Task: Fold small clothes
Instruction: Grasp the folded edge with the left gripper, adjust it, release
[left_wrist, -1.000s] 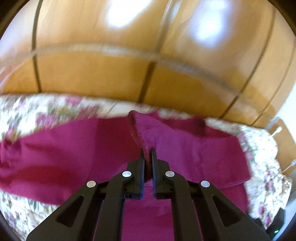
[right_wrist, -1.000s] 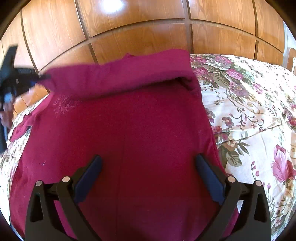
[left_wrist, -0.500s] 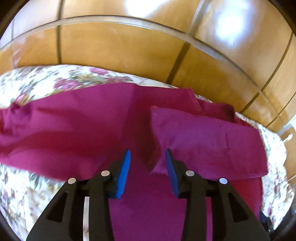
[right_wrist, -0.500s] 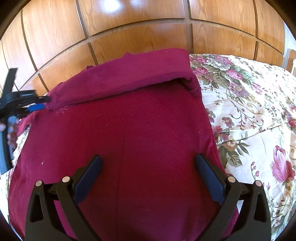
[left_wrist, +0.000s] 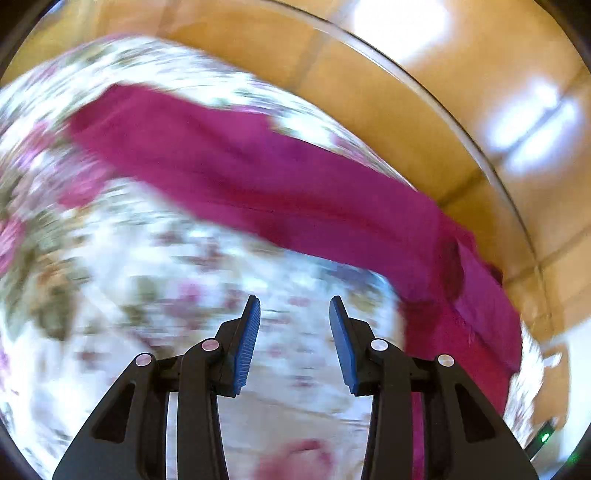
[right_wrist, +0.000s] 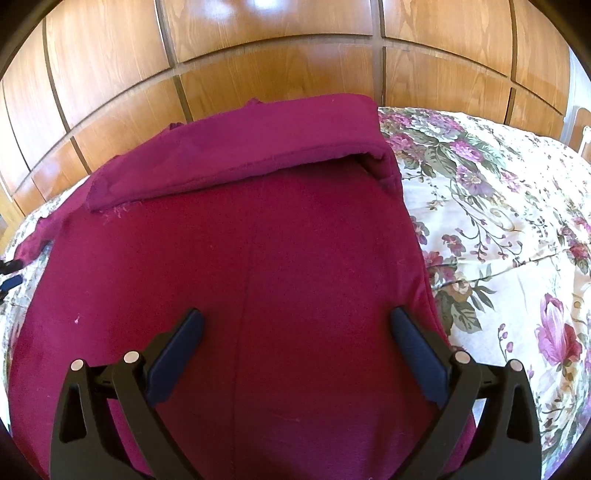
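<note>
A magenta garment (right_wrist: 236, 266) lies flat on the floral bedspread (right_wrist: 498, 229). Its far part is folded over as a band (right_wrist: 251, 147) across the top. My right gripper (right_wrist: 295, 321) is open and empty, hovering over the near part of the garment. In the blurred left wrist view the garment's long sleeve (left_wrist: 258, 177) stretches across the bedspread (left_wrist: 129, 280). My left gripper (left_wrist: 294, 314) is open and empty over bare bedspread, to the left of the garment. Its tip shows at the left edge of the right wrist view (right_wrist: 9, 282).
A wooden panelled wall (right_wrist: 295, 55) stands behind the bed and shows in the left wrist view (left_wrist: 443, 110) too. Floral bedspread extends to the right of the garment. A dark device with a green light (left_wrist: 545, 437) sits at the lower right of the left wrist view.
My left gripper let go of the folded-over part, opened, and swung away left off the garment over bare bedspread. The folded band now lies at rest. My right gripper has not moved.
</note>
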